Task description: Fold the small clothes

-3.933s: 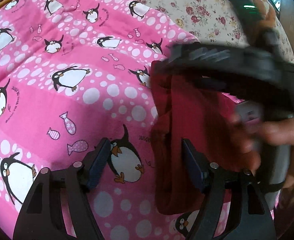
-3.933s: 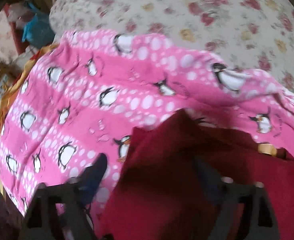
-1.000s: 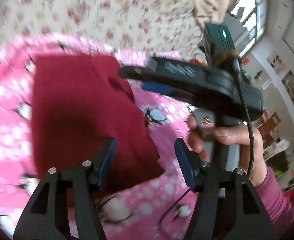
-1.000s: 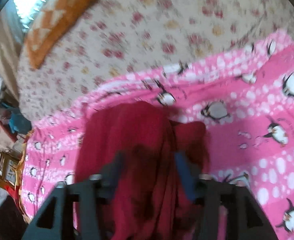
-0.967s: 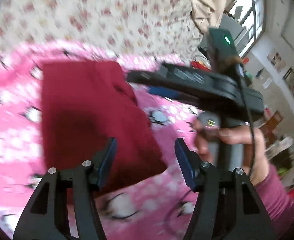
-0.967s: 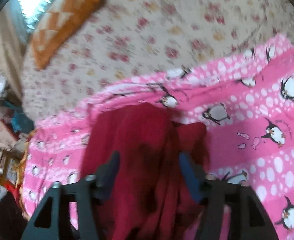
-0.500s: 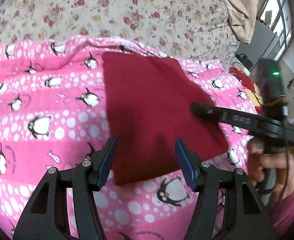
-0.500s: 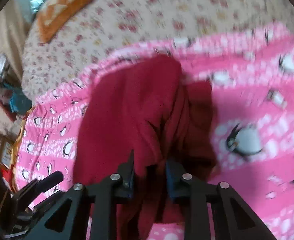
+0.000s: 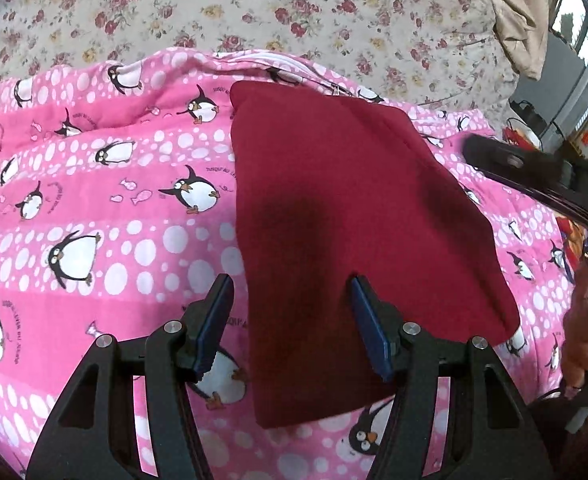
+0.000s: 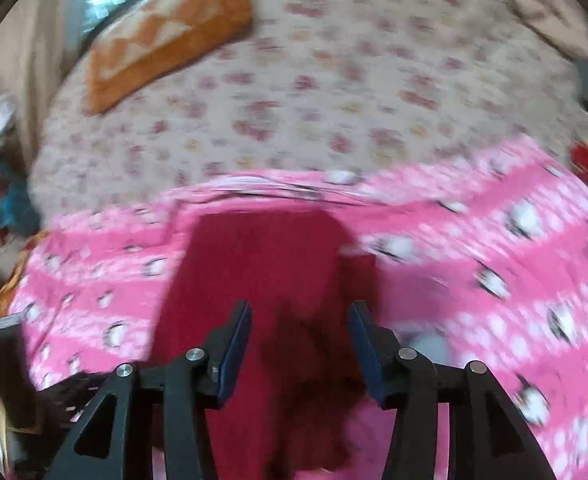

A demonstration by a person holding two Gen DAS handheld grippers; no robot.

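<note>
Left view: hand (image 9: 586, 320); right view: orange pillow (image 10: 165, 36)

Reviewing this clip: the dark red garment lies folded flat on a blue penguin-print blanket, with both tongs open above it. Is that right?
Not quite: the penguin-print blanket is pink, not blue, as the left wrist view shows. The rest holds: the dark red garment lies folded flat on it, with the left tongs and right tongs open above it.

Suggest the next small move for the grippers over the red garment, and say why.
Probably draw both away. The red garment already lies as a flat folded rectangle on the penguin blanket; the left gripper is open above it, and the right gripper, jaws just opened, holds nothing.
</note>
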